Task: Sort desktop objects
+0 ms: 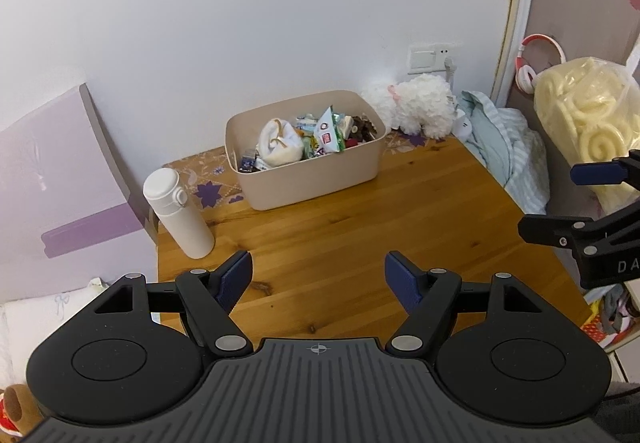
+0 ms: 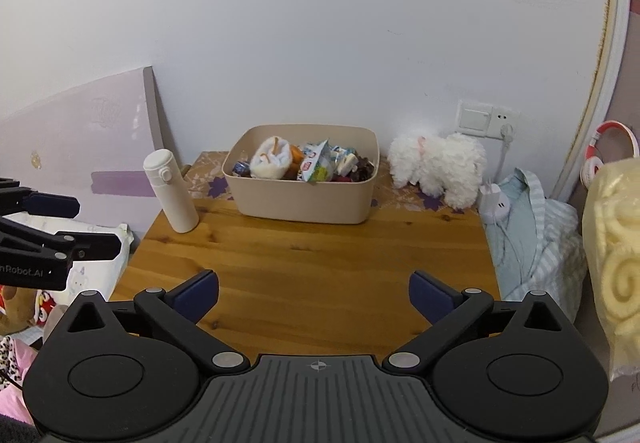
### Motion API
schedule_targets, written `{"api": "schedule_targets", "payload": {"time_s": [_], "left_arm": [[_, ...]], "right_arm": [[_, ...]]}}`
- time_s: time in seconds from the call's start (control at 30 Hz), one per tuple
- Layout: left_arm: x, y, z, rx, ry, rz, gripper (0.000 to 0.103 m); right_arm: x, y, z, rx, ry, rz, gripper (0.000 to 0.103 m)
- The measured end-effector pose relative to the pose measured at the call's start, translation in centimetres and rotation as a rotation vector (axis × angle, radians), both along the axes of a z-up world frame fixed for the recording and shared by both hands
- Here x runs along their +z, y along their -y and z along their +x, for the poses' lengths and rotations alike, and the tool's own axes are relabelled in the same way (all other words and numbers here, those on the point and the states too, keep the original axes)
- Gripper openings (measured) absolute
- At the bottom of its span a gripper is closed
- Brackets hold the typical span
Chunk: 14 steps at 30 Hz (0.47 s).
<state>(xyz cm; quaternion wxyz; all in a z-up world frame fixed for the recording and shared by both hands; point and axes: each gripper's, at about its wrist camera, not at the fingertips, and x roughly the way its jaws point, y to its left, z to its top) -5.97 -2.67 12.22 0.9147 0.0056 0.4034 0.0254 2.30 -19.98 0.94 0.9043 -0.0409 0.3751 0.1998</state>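
One beige bin (image 2: pixel 304 199), one white bottle (image 2: pixel 172 195), one plush toy (image 2: pixel 436 167), two parted hand-held grippers.

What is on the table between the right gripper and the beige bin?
Nothing: in the right wrist view only bare wood of the table lies between the right gripper and the bin.

glossy wooden table (image 2: pixel 312 251), matt plastic bin (image 2: pixel 304 199)

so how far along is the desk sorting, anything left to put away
Mostly done, it seems: the beige bin at the back of the table already holds snack packets and small items. Nothing is in hand; the left gripper and right gripper are both open and empty. Left out on the table are the white bottle and the white plush toy, which may simply belong there.
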Motion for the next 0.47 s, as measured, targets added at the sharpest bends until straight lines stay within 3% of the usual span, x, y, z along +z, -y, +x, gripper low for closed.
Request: {"api": "schedule_targets", "payload": {"time_s": [0.47], "left_arm": [[0.4, 0.5, -1.4, 0.004, 0.004, 0.008, 0.075]], "right_arm": [[-0.5, 0.8, -0.4, -0.013, -0.047, -0.009, 0.103]]}}
